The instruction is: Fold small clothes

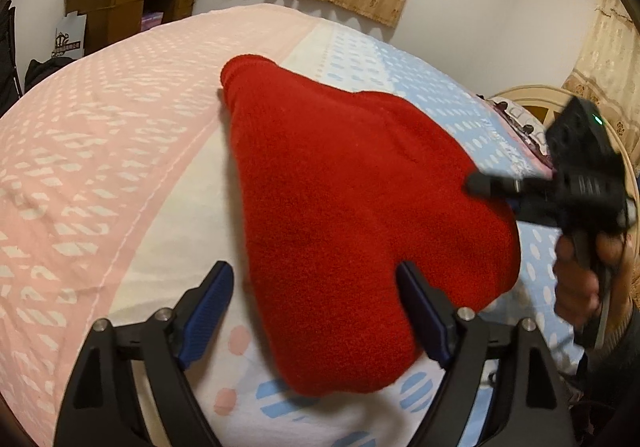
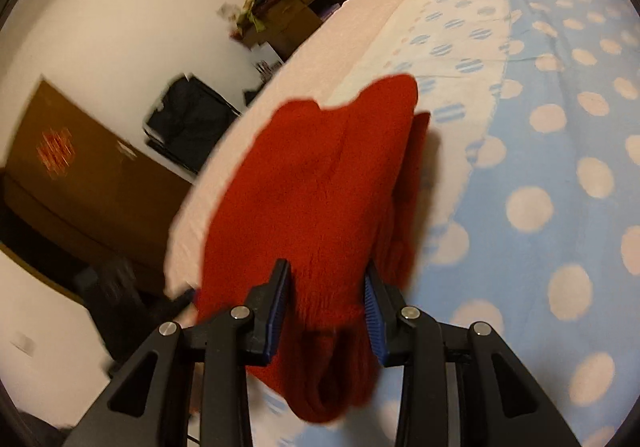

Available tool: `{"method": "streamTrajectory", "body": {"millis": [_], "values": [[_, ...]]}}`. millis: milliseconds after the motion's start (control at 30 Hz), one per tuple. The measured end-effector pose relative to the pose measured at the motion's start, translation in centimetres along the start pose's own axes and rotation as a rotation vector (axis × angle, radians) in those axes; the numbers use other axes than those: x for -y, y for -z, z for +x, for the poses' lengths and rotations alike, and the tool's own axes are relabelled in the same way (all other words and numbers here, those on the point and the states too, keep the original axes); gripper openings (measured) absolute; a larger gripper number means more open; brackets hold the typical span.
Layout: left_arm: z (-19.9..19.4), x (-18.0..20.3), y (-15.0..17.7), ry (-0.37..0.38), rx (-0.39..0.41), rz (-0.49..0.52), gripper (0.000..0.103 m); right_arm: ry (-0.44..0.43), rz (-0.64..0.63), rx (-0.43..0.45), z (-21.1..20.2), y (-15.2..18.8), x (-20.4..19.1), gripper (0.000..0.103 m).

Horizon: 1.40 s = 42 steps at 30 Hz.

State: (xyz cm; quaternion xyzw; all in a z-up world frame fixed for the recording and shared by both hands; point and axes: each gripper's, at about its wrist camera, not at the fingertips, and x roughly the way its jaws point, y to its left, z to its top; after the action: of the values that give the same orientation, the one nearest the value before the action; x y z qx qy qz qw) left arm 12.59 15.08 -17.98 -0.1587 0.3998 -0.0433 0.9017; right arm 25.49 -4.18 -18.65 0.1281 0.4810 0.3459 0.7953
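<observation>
Red knit garment (image 1: 352, 207) lies folded over itself on the bedsheet (image 1: 120, 175), on its white middle stripe between the pink band and the blue dotted part; the left gripper (image 1: 316, 311) stands with jaws wide apart, the cloth's near end between them, pads off it; the right gripper (image 2: 326, 307) pinches a bunched edge of the same garment (image 2: 320, 187), lifting it above the sheet (image 2: 540, 167).

Both wrist cams close, angled down, shared bed (image 1: 120, 175)
</observation>
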Motion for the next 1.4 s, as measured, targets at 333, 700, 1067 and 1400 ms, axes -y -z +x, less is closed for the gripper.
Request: {"method": "streamTrajectory", "body": {"millis": [333,700,1067,1400], "values": [[0.2,0.9,0.8,-0.062,-0.047,0.054,0.099,0.089,0.002,0.014,1.0,2.3,1.4,0.045],[-4.4,2.6,0.8,-0.124,0.049,0.118,0.099,0.333,-0.117,0.194,-4.6,4.8,-4.4,0.054],[-9.0,5.0,0.1,-0.083,0.192,0.152,0.102,0.443,-0.238,0.353,-11.5,7.4,-9.6,0.059],[-11.8,7.0,-0.1,-0.071,0.284,0.203,0.103,0.448,-0.284,0.447,-15.4,9.2,-12.6,0.072]]}}
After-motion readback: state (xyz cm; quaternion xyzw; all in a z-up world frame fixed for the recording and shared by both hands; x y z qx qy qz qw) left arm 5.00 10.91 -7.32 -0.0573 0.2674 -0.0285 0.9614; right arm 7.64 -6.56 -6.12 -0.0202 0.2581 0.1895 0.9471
